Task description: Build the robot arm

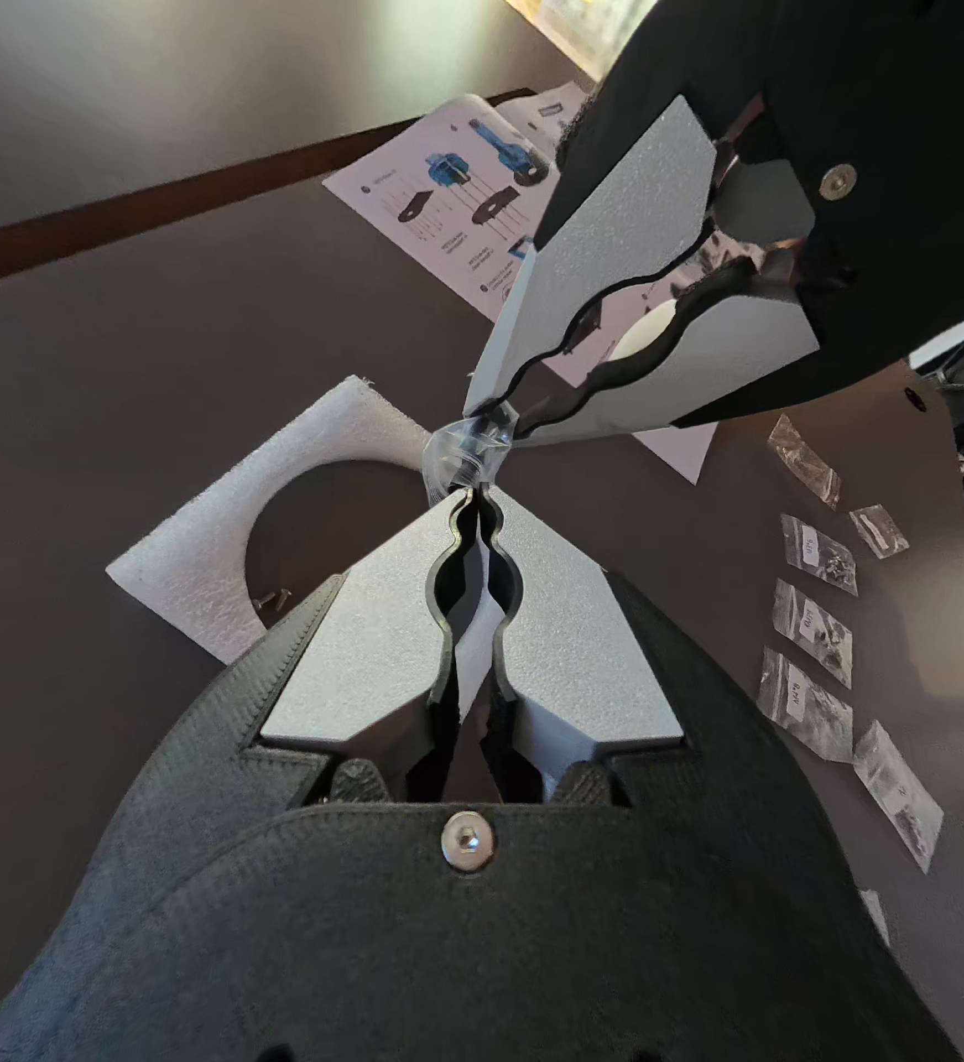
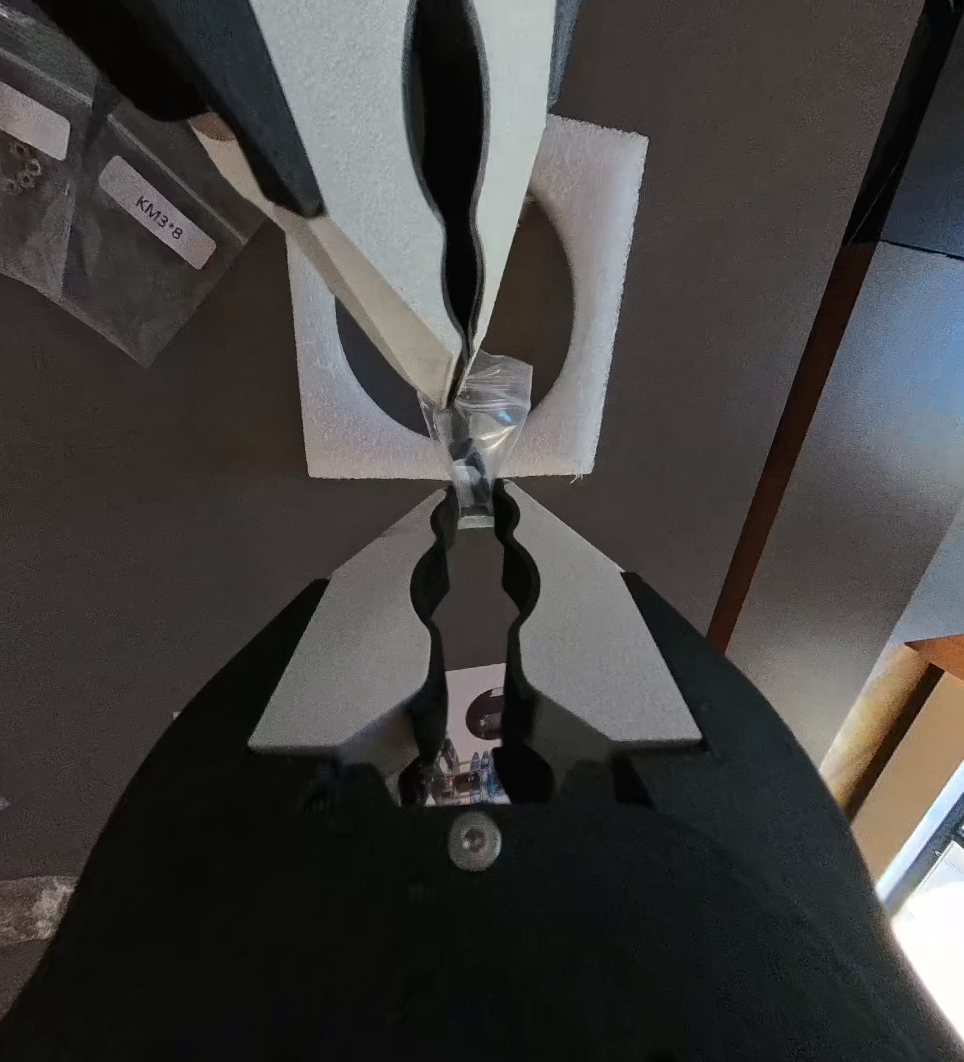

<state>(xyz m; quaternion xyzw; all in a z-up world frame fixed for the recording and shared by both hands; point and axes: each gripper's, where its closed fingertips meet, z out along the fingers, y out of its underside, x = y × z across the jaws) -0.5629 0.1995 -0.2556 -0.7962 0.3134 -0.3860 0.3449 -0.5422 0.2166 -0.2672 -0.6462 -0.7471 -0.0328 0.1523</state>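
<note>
A small clear plastic bag [image 1: 462, 454] with dark small parts inside hangs in the air between my two grippers, above a dark table [image 1: 123, 402]. My left gripper [image 1: 475, 493] is shut, and its tips pinch one edge of the bag. My right gripper [image 1: 496, 415] comes in from the upper right and grips the bag's other end. In the right wrist view, my right gripper [image 2: 472, 499] has the bag's [image 2: 476, 437] filled end between its pads, which press on it. There my left gripper [image 2: 459, 391] reaches down from above and pinches the bag's top.
A white foam piece [image 1: 198, 551] with a round cut-out lies under the grippers, with two small screws [image 1: 272, 599] in the hole. A printed sheet [image 1: 445, 201] lies beyond. Several small bags of hardware [image 1: 812, 632] lie in a row at the right; they also show in the right wrist view [image 2: 140, 241]. Both grippers' tips are close together, under 4 cm apart. About 9 cm separates my left fingertips from the white foam piece [image 1: 198, 551].
</note>
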